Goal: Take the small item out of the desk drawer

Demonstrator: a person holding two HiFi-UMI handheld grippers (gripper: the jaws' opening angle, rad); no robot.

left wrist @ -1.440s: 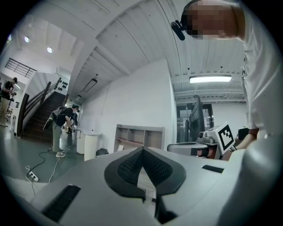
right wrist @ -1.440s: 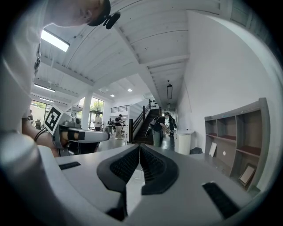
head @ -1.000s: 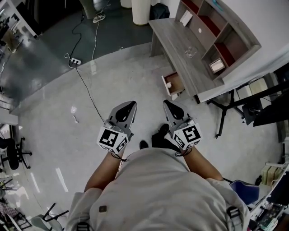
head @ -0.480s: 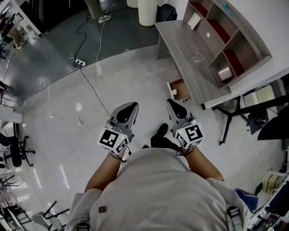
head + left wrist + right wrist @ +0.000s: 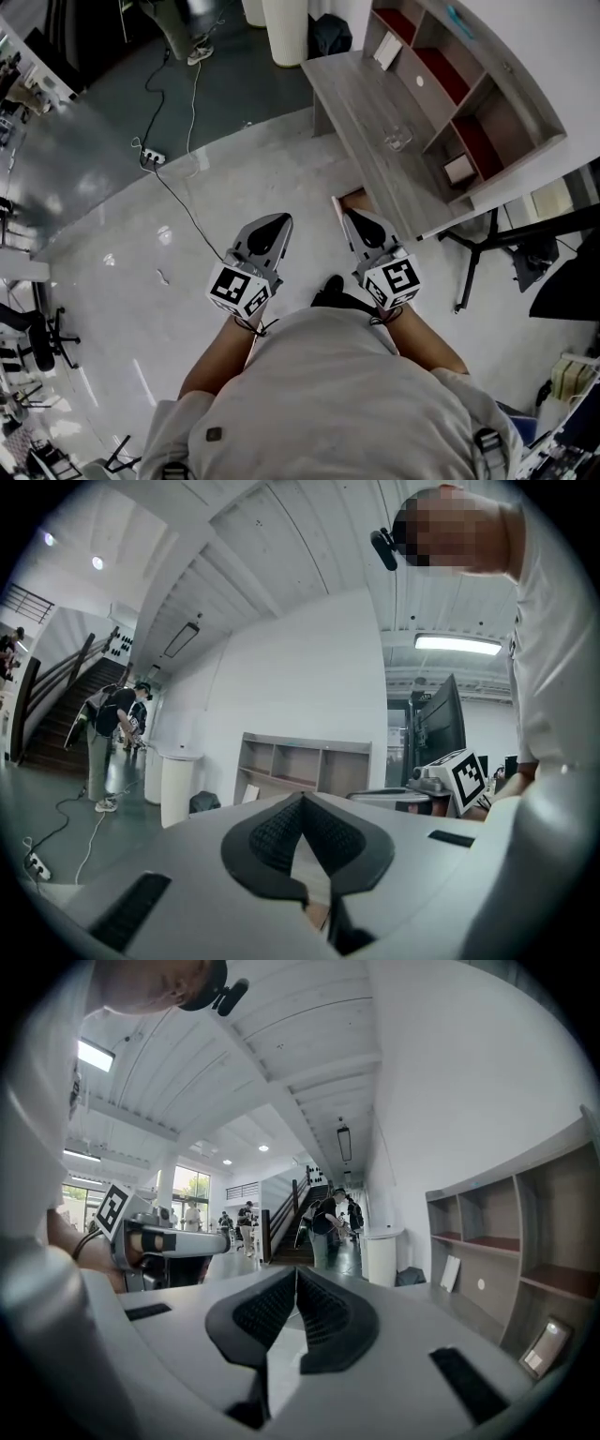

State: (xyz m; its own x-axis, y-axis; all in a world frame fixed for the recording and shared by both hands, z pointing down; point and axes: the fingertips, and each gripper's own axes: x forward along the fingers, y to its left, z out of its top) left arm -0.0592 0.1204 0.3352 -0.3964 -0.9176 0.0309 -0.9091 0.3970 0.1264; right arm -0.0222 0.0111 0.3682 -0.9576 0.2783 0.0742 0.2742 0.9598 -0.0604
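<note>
Low in the middle of the head view, the person holds the grey left gripper (image 5: 278, 221) and the grey right gripper (image 5: 350, 216) side by side, each with its black fingers (image 5: 272, 834) pressed together on nothing. The right gripper's tip overlaps the open wooden drawer (image 5: 349, 196) jutting from the long grey wooden desk (image 5: 361, 94) at upper right, and the small item inside cannot be made out

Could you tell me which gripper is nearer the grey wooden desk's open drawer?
Right. The right gripper overlaps the open desk drawer in the head view; the left gripper sits farther left, clear of it.
</note>
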